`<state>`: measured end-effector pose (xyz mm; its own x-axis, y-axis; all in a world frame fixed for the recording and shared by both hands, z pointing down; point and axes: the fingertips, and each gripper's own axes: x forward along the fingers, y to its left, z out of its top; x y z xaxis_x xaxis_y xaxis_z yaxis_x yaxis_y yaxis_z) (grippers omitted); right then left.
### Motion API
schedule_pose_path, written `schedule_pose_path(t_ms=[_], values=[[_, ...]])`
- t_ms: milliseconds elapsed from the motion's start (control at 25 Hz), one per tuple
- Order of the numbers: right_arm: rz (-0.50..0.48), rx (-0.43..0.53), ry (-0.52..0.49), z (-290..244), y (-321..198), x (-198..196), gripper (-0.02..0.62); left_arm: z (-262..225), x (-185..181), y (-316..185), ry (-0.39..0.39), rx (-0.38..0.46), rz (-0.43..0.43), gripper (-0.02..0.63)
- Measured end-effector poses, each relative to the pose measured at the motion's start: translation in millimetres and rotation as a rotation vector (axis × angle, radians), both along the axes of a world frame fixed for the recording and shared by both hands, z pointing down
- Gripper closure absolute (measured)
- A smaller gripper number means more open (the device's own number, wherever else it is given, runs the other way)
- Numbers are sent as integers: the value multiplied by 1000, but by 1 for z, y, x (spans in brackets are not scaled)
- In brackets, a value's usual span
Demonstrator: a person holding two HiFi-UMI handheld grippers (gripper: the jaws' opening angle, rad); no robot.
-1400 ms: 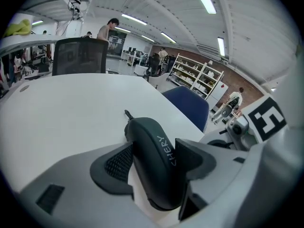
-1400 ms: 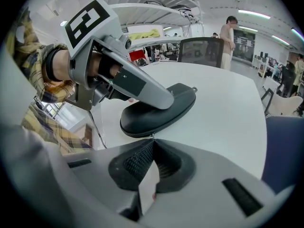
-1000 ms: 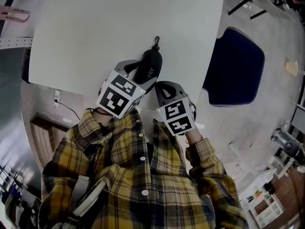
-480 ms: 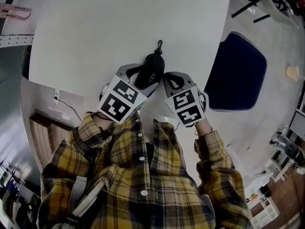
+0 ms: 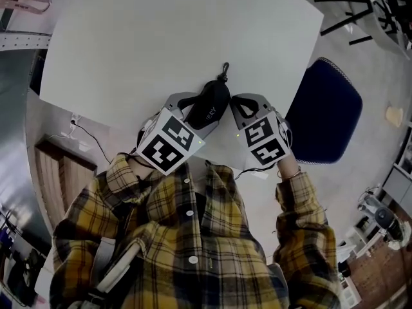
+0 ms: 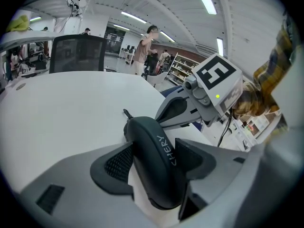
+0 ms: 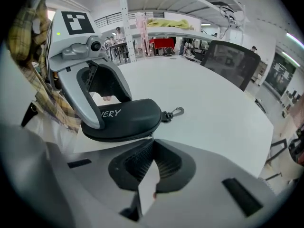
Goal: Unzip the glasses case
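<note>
A black zip glasses case (image 5: 211, 105) lies near the front edge of the white table (image 5: 161, 37), its metal clip (image 5: 224, 69) pointing away from me. My left gripper (image 5: 196, 108) is shut across the case's near half; in the left gripper view both pads press on the case (image 6: 154, 160). My right gripper (image 5: 235, 103) sits against the case's right side. Its jaws (image 7: 152, 144) are shut, with a small zipper pull (image 7: 152, 136) caught at their tips on the case's seam (image 7: 126, 118).
A dark blue chair seat (image 5: 325, 111) stands off the table's right edge. A black office chair (image 6: 78, 51) stands at the table's far side. The case lies close to the table's front edge, by my plaid shirt (image 5: 193, 237). People stand far back in the room.
My right gripper has moved along the case's right side from its near end towards the clip end, and has rolled. The left gripper and the case have stayed in place.
</note>
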<state>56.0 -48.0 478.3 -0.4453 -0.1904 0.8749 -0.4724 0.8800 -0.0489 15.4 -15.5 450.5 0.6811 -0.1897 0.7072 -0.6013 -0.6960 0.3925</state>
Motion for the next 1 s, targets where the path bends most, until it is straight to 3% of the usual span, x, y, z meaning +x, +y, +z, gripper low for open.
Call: schedule_pose_path(t_ms=[320, 1000], values=[[-164, 25, 50, 0, -21, -5, 597, 0, 0, -2, 1, -6, 19, 331], [-797, 124, 158, 2, -43, -34, 597, 1, 2, -2, 1, -42, 56, 331]])
